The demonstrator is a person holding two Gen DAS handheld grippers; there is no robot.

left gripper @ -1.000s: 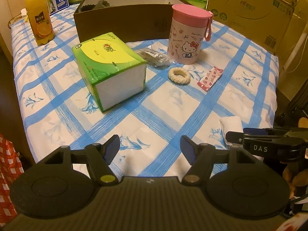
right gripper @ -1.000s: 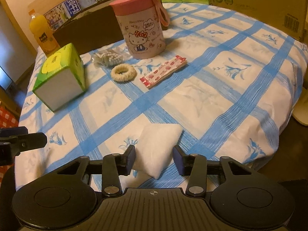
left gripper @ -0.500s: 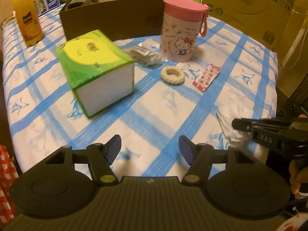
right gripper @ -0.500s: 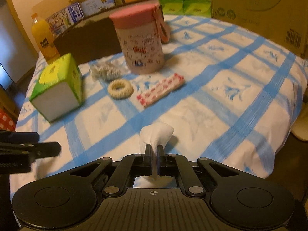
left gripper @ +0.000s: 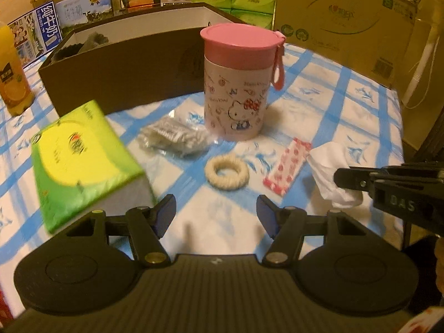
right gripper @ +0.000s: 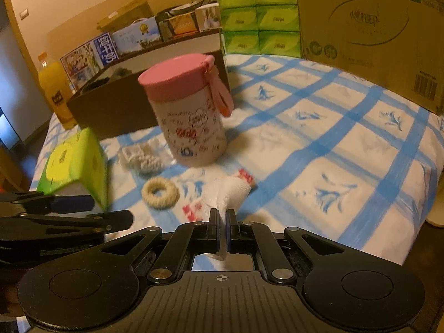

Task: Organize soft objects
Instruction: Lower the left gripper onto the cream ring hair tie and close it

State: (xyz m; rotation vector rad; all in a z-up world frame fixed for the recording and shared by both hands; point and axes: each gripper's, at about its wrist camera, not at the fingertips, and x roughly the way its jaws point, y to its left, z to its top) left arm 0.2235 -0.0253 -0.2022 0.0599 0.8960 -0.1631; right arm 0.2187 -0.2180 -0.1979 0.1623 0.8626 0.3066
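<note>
My right gripper (right gripper: 222,220) is shut on a white soft cloth (right gripper: 226,194) and holds it above the table; the cloth (left gripper: 330,169) also shows at the right of the left wrist view. My left gripper (left gripper: 216,215) is open and empty above the table's front part. A cream fuzzy ring (left gripper: 227,172) (right gripper: 160,193) lies ahead of it. A red-and-white packet (left gripper: 287,170), a clear bag of beads (left gripper: 174,136) (right gripper: 143,156) and a green tissue pack (left gripper: 80,161) (right gripper: 75,168) lie nearby. A brown open box (left gripper: 125,77) (right gripper: 116,108) stands behind.
A pink-lidded Hello Kitty canister (left gripper: 238,83) (right gripper: 188,111) stands mid-table on the blue-checked cloth (right gripper: 333,144). An orange juice bottle (left gripper: 12,72) is at far left. A large cardboard carton (left gripper: 347,22) and stacked green tissue packs (right gripper: 258,16) line the back.
My right gripper closed on the white cloth, lifted it and carried it forward toward the packet. My left gripper moved forward toward the ring and canister, staying open.
</note>
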